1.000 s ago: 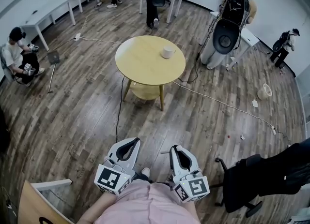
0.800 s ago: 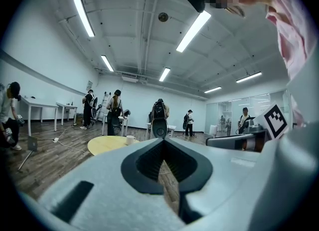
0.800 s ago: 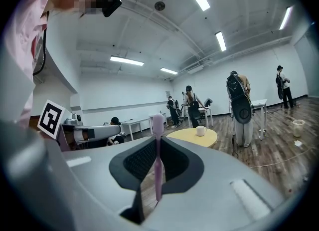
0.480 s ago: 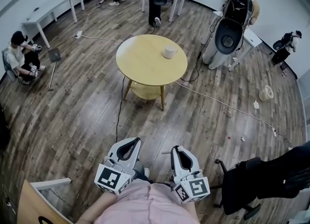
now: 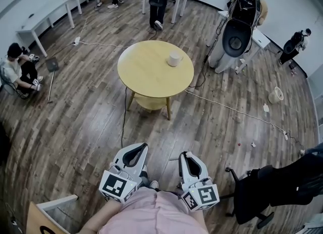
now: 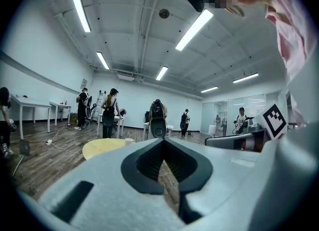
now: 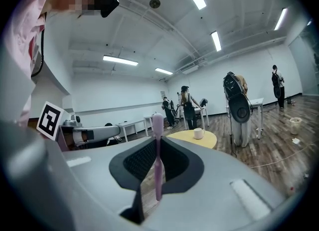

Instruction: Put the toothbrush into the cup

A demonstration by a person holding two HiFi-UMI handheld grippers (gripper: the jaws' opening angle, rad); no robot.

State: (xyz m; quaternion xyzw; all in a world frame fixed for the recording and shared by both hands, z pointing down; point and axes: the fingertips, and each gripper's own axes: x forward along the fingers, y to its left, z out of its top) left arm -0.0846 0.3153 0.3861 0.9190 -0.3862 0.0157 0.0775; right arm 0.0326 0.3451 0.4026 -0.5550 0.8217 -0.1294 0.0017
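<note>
A white cup [image 5: 174,58] stands on the far right part of a round yellow table [image 5: 146,76], well ahead of both grippers. My right gripper [image 5: 185,156] is held close to the body and is shut on a pink toothbrush [image 7: 158,155], which stands upright between the jaws with its head above them. In the right gripper view the cup [image 7: 199,133] shows far off on the table [image 7: 185,137]. My left gripper [image 5: 136,148] is beside the right one, shut with nothing in it. Its view also shows the cup [image 6: 129,140] on the table [image 6: 102,148].
A cable [image 5: 122,119] runs over the wooden floor past the table. A black office chair [image 5: 257,190] is at the right, a wooden panel [image 5: 43,218] at the lower left. A tall machine [image 5: 236,33], desks and several people are at the far end of the room.
The head view has shifted: the table and cup now sit a little lower and nearer in it. Both grippers keep their place before the body, the toothbrush still held.
</note>
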